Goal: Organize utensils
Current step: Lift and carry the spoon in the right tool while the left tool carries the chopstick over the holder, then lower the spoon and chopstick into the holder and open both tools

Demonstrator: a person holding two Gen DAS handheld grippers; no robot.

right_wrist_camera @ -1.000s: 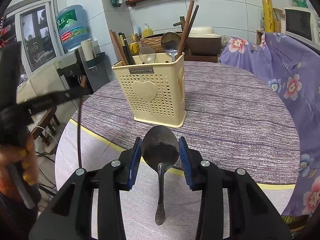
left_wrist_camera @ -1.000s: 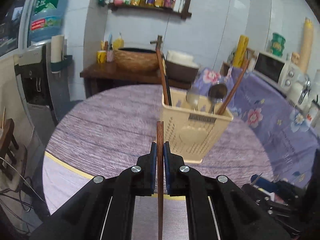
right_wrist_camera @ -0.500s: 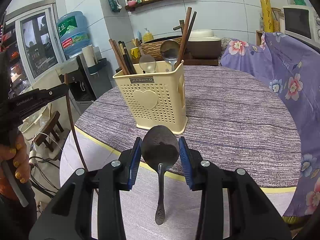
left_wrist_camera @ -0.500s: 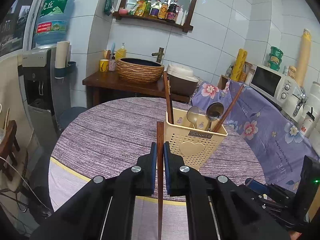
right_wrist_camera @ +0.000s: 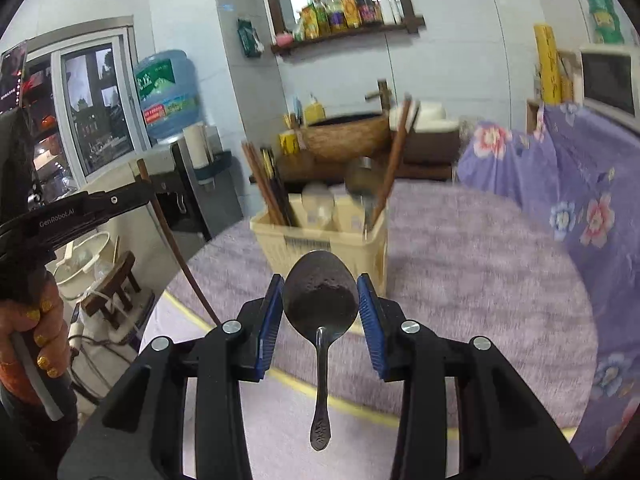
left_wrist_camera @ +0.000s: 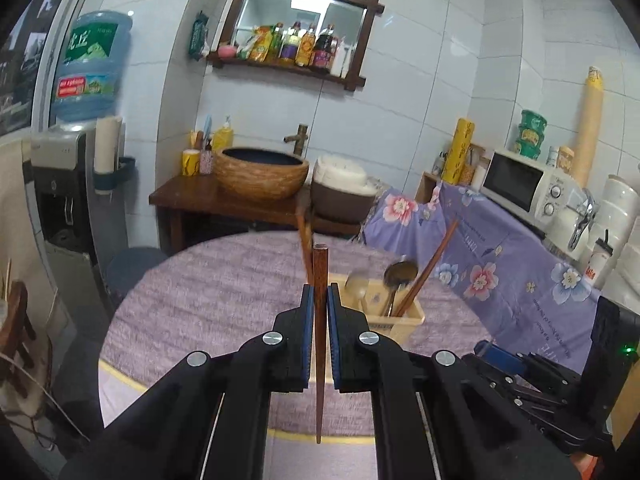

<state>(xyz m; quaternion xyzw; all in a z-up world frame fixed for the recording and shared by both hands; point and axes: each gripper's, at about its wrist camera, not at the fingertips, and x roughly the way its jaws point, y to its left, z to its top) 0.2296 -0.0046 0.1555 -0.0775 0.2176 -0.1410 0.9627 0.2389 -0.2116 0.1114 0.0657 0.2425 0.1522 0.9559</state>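
Chopstick (left_wrist_camera: 319,320) sits upright between the blue pads of the left tongs (left_wrist_camera: 318,300), clamped tight; its blunt top pokes above the pad tips, the thin end hangs down below toward the bench (left_wrist_camera: 208,292). Spoon (right_wrist_camera: 320,300) is gripped by the right tongs (right_wrist_camera: 320,298), pads pressing on both sides of the bowl, bowl up, handle dangling straight down under the tongs, over the bench edge with its yellow stripe.

Caddy (right_wrist_camera: 340,246), cream plastic with holes, stands on the purple bench just beyond the spoon in the right wrist view; in the left wrist view the caddy (left_wrist_camera: 400,316) is right of and behind the left tongs, partly hidden by them. Inside it: chopsticks leaning at the left end, two spoons in the middle, more chopsticks leaning right. Blurry, exact count unclear.

From the right wrist view the left tongs (right_wrist_camera: 146,188) show at far left, level with the caddy top but well apart from it, chopstick hanging down from them, a hand (right_wrist_camera: 28,328) with gold nails on the handle.

Behind: sink bowl (left_wrist_camera: 262,172) on a wooden stand, microwave (left_wrist_camera: 528,188), water jug (left_wrist_camera: 94,64), shelf of bottles (left_wrist_camera: 292,46).
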